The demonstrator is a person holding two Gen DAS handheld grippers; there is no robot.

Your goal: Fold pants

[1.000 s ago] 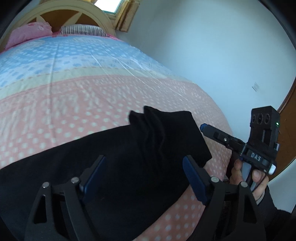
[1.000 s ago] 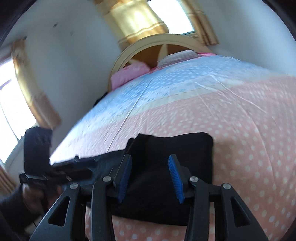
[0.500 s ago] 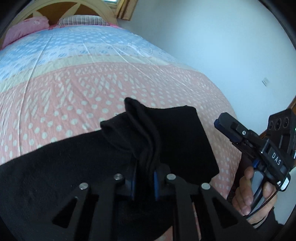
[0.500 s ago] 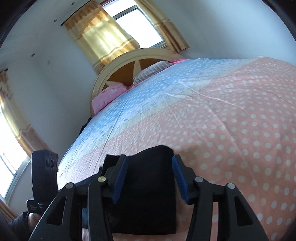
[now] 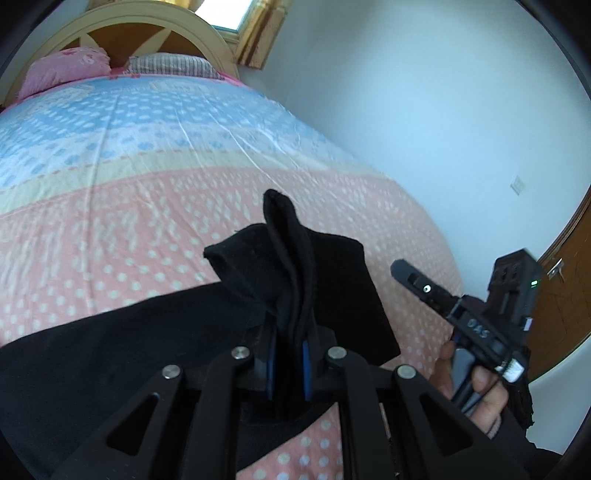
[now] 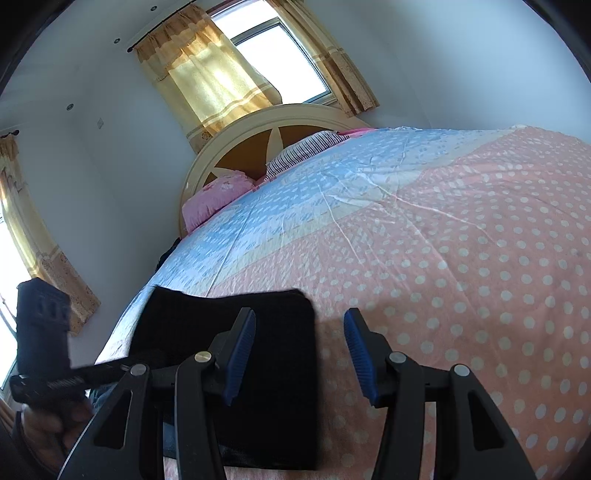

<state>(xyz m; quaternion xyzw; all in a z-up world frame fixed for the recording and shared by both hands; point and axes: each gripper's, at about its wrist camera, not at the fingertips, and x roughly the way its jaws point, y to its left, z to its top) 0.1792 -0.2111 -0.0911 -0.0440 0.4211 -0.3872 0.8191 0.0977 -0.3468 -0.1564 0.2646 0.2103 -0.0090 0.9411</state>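
Raise the pinched fabric evenly and carry it across in one sweep, keeping the fold line straight. The left tongs [image 5: 287,356] are pressed together on a bunched edge of the black pants [image 5: 147,332], which lie on the bed [image 5: 147,177]. The right tongs [image 6: 299,352] stand spread, empty, with one finger over the pants' end.

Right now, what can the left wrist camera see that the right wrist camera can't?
Only the left wrist view shows the left claw pinching a bunched fold of the black pants, and a brown door.

Only the right wrist view shows the open right claw, empty over the bedspread, plus the yellow curtains and window.

Both show the pants, bedspread, pink pillow, striped pillow and headboard.
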